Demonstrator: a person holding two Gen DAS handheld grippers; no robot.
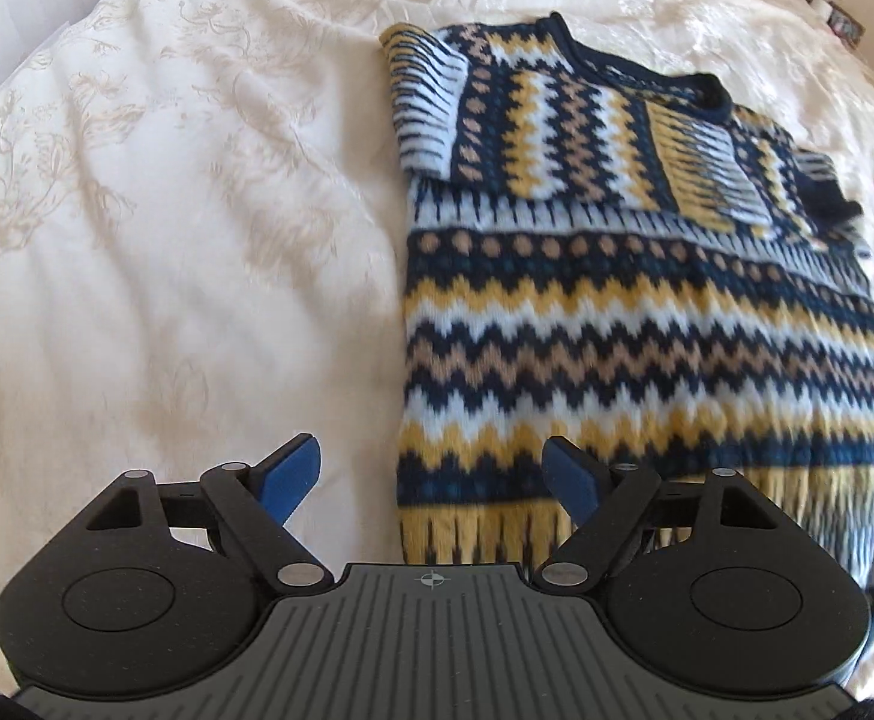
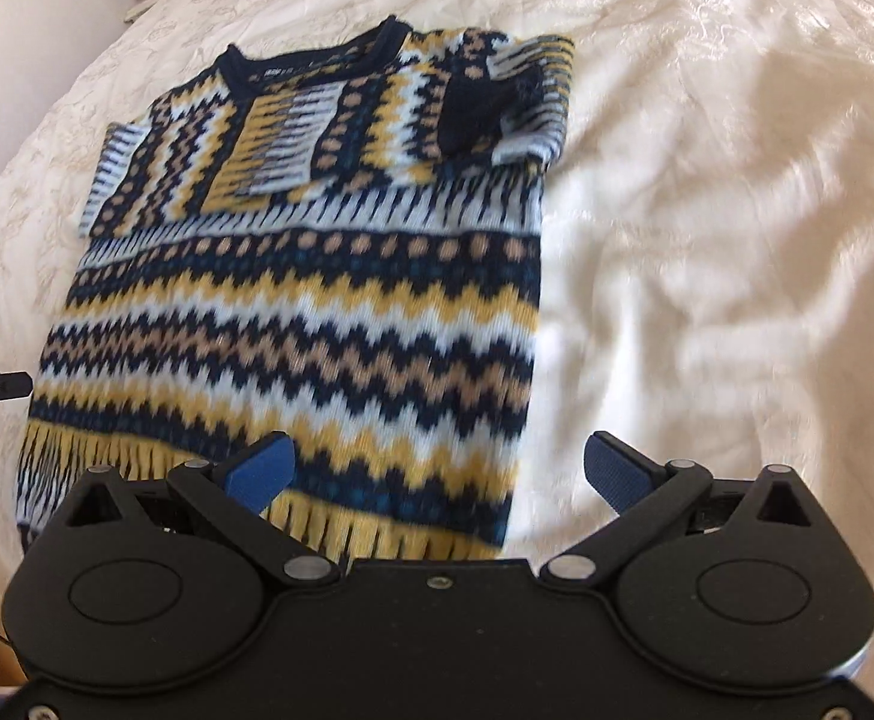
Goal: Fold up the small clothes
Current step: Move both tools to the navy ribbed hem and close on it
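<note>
The sweater (image 1: pixel 646 324) lies on the bed (image 1: pixel 167 240), sleeves folded in; both hand-held grippers, left (image 1: pixel 434 480) and right (image 2: pixel 439 471), hang spread and empty, and next should pinch the hem (image 2: pixel 341 531) corners

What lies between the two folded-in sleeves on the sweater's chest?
Only the sweater's own patterned knit; nothing else lies between the sleeves, shown in the right wrist view.

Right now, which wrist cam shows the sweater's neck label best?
Right wrist. The sweater lies with its navy collar open toward that camera, a small label visible inside. The left wrist view shows only the collar rim; no label can be made out.
</note>
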